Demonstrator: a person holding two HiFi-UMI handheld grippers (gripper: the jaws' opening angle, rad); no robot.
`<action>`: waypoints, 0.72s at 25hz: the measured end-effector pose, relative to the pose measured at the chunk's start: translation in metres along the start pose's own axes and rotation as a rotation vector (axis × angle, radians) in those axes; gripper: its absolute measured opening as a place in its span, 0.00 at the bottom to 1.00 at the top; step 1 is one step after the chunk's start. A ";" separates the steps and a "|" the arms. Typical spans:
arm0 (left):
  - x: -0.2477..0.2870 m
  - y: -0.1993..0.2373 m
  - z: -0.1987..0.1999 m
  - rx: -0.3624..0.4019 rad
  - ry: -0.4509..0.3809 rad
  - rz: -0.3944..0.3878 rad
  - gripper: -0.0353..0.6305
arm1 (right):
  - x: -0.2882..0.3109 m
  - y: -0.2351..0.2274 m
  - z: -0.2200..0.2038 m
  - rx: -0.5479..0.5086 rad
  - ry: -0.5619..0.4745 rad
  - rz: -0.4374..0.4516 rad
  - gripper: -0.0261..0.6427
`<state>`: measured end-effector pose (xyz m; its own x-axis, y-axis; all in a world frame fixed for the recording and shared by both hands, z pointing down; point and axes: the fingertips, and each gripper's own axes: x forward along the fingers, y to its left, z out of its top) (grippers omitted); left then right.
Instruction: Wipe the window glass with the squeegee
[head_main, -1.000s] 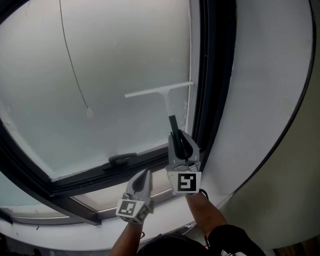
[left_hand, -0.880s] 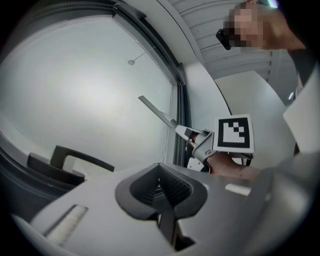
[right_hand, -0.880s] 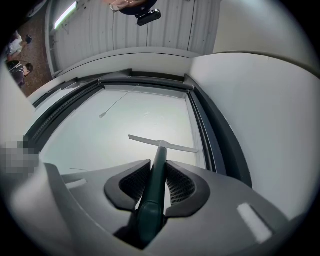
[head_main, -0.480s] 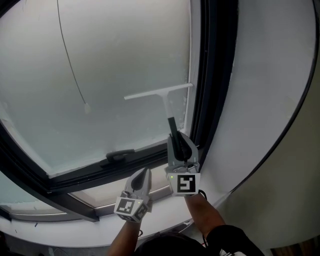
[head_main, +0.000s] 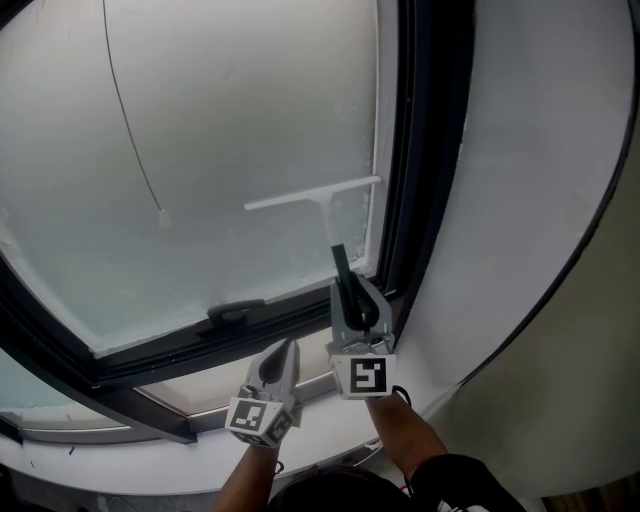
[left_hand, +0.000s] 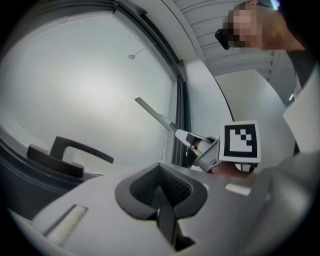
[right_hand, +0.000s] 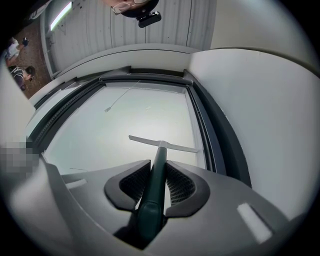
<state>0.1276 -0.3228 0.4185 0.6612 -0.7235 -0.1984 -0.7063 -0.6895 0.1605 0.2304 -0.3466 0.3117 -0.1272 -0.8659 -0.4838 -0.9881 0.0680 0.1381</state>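
Note:
A squeegee (head_main: 315, 194) with a white blade and dark green handle (right_hand: 154, 190) lies against the frosted window glass (head_main: 230, 130) near the pane's right edge. My right gripper (head_main: 352, 290) is shut on the handle and points up at the glass; the blade (right_hand: 162, 144) shows ahead of its jaws. My left gripper (head_main: 282, 352) hangs lower, over the sill beside the right one, shut with nothing in it (left_hand: 162, 192). From the left gripper view I see the squeegee (left_hand: 155, 115) and the right gripper (left_hand: 192, 142) off to the right.
A black window handle (head_main: 235, 311) sits on the lower frame, also in the left gripper view (left_hand: 62, 155). A thin cord with a small end knob (head_main: 162, 214) hangs across the glass. A black frame post (head_main: 425, 150) and white wall (head_main: 540, 200) bound the right side.
The squeegee and my right gripper have slid a little upward on the glass. The left gripper has stayed low by the sill.

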 end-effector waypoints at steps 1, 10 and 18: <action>0.000 0.001 -0.001 0.005 -0.001 -0.002 0.05 | -0.001 0.001 -0.001 -0.005 0.000 0.001 0.18; -0.003 0.005 -0.006 -0.006 0.016 0.008 0.05 | -0.010 0.004 -0.011 -0.027 0.030 0.001 0.18; -0.007 0.004 -0.014 -0.010 0.026 0.014 0.05 | -0.017 0.005 -0.022 -0.014 0.053 0.007 0.19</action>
<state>0.1232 -0.3209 0.4344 0.6581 -0.7333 -0.1708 -0.7127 -0.6798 0.1727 0.2297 -0.3422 0.3401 -0.1288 -0.8903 -0.4368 -0.9859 0.0675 0.1532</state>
